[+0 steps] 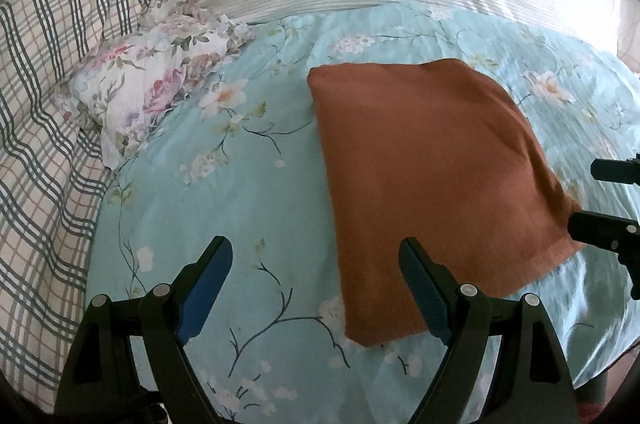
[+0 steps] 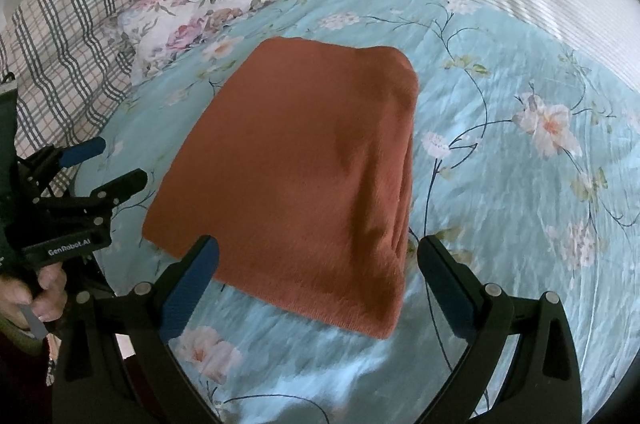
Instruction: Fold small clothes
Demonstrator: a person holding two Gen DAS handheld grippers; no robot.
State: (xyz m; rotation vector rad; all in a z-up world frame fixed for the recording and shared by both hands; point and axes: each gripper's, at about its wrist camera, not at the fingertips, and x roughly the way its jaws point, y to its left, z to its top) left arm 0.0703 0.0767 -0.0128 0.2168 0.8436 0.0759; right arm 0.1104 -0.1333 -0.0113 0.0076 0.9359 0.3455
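1. Presently, cloth point(image 2: 304, 175) lies folded flat mid-bed point(image 2: 500, 224), long axis running away from both grippers.
2. Right gripper point(image 2: 318, 288) straddles its near edge, fingers apart; nearer.
3. Left gripper point(image 1: 316, 288), fingers apart, empty, at the cloth's left corner.

The right hand-held gripper point(image 1: 600, 199) is cut off by the picture's edge in the left wrist view, the orange cloth point(image 2: 304, 175) hides its own folded layers beneath its top face, and the floral bedsheet point(image 2: 304, 376) nearest the right hand-held gripper is smeared by blur.
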